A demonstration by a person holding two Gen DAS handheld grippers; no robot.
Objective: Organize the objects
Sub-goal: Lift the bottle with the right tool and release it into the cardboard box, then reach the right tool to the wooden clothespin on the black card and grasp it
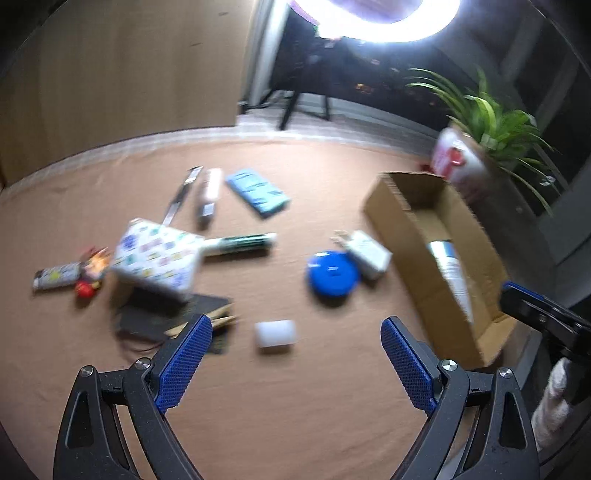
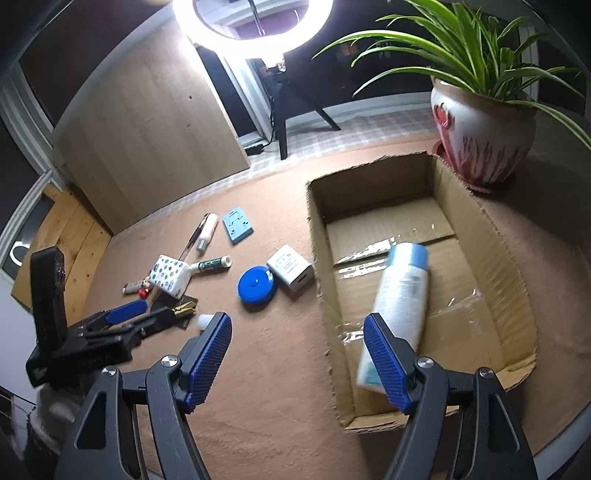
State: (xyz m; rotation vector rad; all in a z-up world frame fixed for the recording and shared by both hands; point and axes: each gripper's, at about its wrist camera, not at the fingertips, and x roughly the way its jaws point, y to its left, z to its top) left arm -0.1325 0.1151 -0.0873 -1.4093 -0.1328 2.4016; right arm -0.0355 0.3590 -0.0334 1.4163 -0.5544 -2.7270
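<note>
Right hand-held gripper (image 2: 297, 356) open and empty, blue pads (image 2: 208, 354) wide apart, poised over the near left wall of the cardboard box (image 2: 495, 236). Inside the box, at 1 o'clock from that gripper, a white bottle (image 2: 400, 302) with a blue cap lying on its side, its lower end hidden behind the right pad; touching or apart there, cannot tell. Outside the box on the brown counter (image 2: 277, 406), loose items at 10 to 12 o'clock: white charger (image 2: 290, 267) just beside the box wall, blue disc (image 2: 255, 286) touching or nearly touching the charger, green marker (image 2: 212, 264), patterned box (image 2: 170, 275), light blue card (image 2: 237, 224), pen (image 2: 194, 236) and white tube (image 2: 207, 232) side by side farther back. Left hand-held gripper (image 1: 295, 363) also open and empty, nothing between its pads, above bare counter in a blurred view. From it, small white cylinder (image 1: 275, 333) just ahead at 12 o'clock, near but clear of the pads; disc at 12 to 1 o'clock beyond it; cardboard box at 2 o'clock; dark flat item (image 1: 155, 314) under the patterned box at 10 o'clock. Potted plant (image 2: 480, 136) past the far corner of the box. Ring light (image 2: 255, 29) glaring at the back.
</note>
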